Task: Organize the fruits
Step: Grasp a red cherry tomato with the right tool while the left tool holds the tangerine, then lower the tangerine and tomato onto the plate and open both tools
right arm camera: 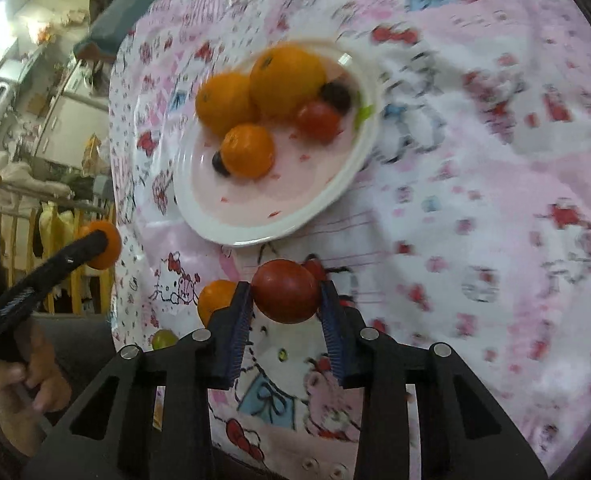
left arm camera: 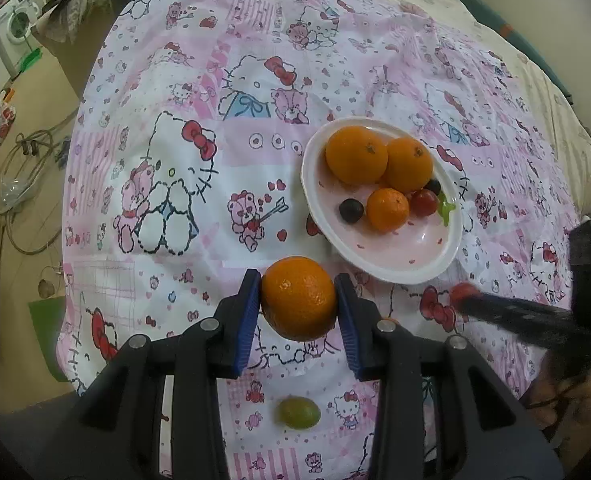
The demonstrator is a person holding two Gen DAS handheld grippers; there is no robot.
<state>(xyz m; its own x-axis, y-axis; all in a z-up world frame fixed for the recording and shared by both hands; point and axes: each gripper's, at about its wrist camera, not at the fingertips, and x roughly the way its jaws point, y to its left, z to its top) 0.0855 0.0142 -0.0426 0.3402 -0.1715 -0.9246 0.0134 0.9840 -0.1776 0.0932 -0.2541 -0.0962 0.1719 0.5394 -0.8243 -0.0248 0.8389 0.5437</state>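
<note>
Two claws each grip a round fruit. The left claw [left arm camera: 298,304], blue ribbed pads part-closed, pinches a dimpled orange [left arm camera: 298,298] above the cartoon-print cloth [left arm camera: 167,168]; a smooth green grape [left arm camera: 298,412] lies nearer. The right claw [right arm camera: 285,304] clamps a glossy red tomato [right arm camera: 286,291]. Beyond, an oval white plate [left arm camera: 379,270] holds three oranges, dark grapes and a tomato. The right view is blurred.

Pink cartoon-cat cloth [left arm camera: 183,184] — orange mandarin [left arm camera: 298,298], red tomato [right arm camera: 286,291], white-rimmed pink plate [left arm camera: 395,268]
</note>
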